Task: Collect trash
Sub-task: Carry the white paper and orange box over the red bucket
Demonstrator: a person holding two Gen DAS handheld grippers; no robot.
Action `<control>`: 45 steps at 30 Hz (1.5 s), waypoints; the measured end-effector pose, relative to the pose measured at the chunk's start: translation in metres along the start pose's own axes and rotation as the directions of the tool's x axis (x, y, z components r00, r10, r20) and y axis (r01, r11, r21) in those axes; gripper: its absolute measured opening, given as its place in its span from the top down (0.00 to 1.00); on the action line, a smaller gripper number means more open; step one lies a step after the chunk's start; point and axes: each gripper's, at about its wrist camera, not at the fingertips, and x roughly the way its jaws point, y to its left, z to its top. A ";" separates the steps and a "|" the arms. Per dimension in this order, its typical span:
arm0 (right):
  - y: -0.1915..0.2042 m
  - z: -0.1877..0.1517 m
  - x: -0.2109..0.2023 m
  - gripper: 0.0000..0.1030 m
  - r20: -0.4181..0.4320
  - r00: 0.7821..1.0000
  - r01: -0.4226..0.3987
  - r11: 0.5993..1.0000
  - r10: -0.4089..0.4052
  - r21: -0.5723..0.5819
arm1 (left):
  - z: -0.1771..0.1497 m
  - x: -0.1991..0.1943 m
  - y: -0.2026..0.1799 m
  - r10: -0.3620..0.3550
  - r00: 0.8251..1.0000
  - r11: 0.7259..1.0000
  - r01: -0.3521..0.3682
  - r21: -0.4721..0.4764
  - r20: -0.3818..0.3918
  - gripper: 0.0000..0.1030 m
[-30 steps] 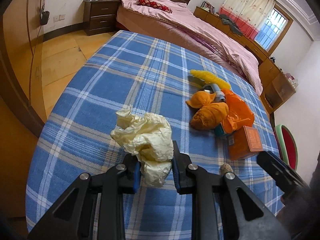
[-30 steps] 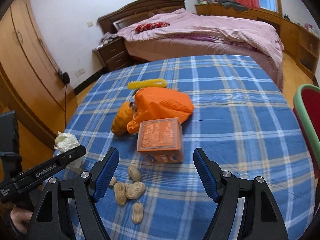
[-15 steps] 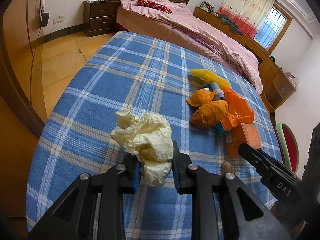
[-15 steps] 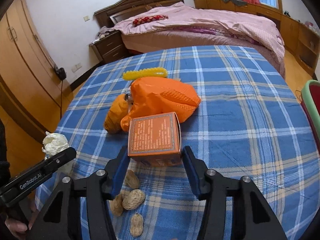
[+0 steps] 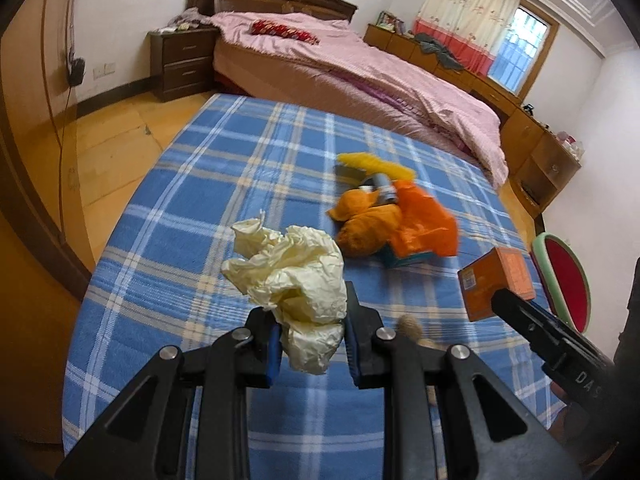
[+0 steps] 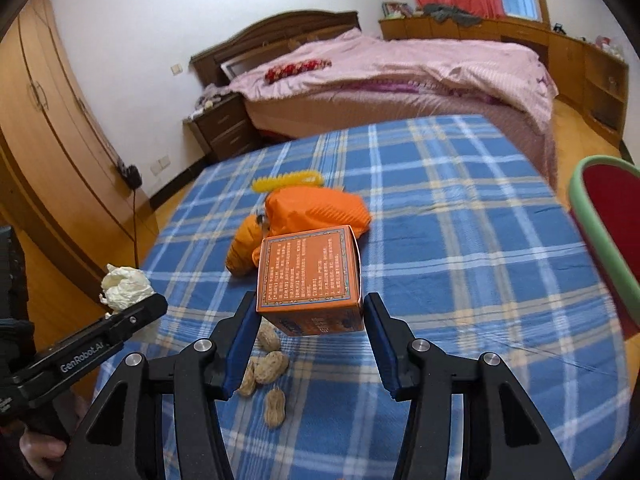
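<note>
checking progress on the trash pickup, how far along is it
Nothing visibly binned yet. In hand: left gripper clamps the crumpled paper; right gripper holds the orange box lifted. Left: peanut shells and the orange bag pile on the table.

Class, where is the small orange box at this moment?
The orange box is clamped in the right gripper, lifted off the blue plaid tablecloth just above the peanuts, in front of the orange bag.
</note>
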 end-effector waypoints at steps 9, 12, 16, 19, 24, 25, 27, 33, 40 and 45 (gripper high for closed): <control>-0.016 0.003 -0.055 0.47 0.104 0.994 0.022 0.999 -0.025 0.031 | 0.003 -0.023 -0.041 -0.046 0.998 0.995 0.042 0.086 0.046 0.75; -0.024 0.004 -0.071 0.47 0.136 0.990 0.035 0.998 -0.040 0.043 | 0.005 -0.028 -0.054 -0.063 0.996 0.992 0.056 0.111 0.060 0.75; -0.036 0.005 -0.088 0.47 0.165 0.984 0.058 0.996 -0.067 0.062 | 0.009 -0.033 -0.076 -0.088 0.993 0.985 0.076 0.152 0.073 0.75; -0.046 0.005 -0.098 0.48 0.182 0.980 0.073 0.994 -0.086 0.077 | 0.011 -0.034 -0.091 -0.106 0.991 0.980 0.091 0.178 0.076 0.76; -0.065 0.009 -0.110 0.47 0.197 0.973 0.104 0.990 -0.122 0.100 | 0.014 -0.031 -0.121 -0.141 0.988 0.966 0.123 0.228 0.063 0.76; -0.070 0.010 -0.113 0.47 0.202 0.970 0.113 0.988 -0.132 0.105 | 0.015 -0.030 -0.127 -0.145 0.988 0.963 0.127 0.237 0.060 0.76; -0.078 0.011 -0.116 0.47 0.206 0.968 0.124 0.986 -0.144 0.111 | 0.016 -0.026 -0.137 -0.152 0.987 0.959 0.135 0.251 0.052 0.76; -0.108 0.010 -0.124 0.47 0.210 0.959 0.159 0.973 -0.193 0.169 | 0.016 -0.014 -0.175 -0.199 0.980 0.933 0.188 0.308 0.004 0.76; -0.151 0.007 -0.132 0.47 0.200 0.942 0.219 0.945 -0.269 0.242 | 0.016 0.003 -0.228 -0.232 0.972 0.895 0.230 0.383 -0.043 0.76; -0.189 0.005 -0.135 0.48 0.172 0.931 0.259 0.916 -0.321 0.307 | 0.011 0.020 -0.269 -0.251 0.964 0.864 0.265 0.428 -0.090 0.76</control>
